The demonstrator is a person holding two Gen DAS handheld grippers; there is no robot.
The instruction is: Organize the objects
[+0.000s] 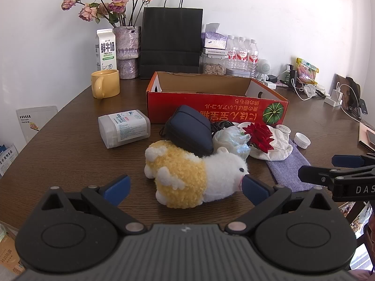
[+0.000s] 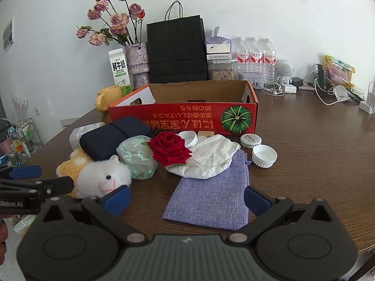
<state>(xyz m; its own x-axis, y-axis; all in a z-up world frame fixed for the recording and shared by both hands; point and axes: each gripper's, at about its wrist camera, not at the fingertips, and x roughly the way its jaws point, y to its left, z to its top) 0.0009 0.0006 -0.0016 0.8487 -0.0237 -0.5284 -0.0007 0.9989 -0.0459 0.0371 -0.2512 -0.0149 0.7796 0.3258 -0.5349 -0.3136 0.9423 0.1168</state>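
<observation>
Between spread jaws of left hand-held gripper (image 1: 186, 188): plush sheep (image 1: 187, 173), ungripped.

Plain white wall (image 2: 269, 4) behind a dark brown wood-grain table (image 2: 316, 145), bright even light.

Table runs ahead of both grippers to the wall, its curved edge falling away left. Far ahead against the wall: mottled purple vase of dried pink roses (image 1: 127, 46), tall black paper bag (image 1: 171, 42). Low left past the table edge, a wire rack shelf (image 2: 21, 135) and pale floor (image 2: 14, 241). Small paper notice (image 2: 8, 34) on the wall, upper left.
</observation>
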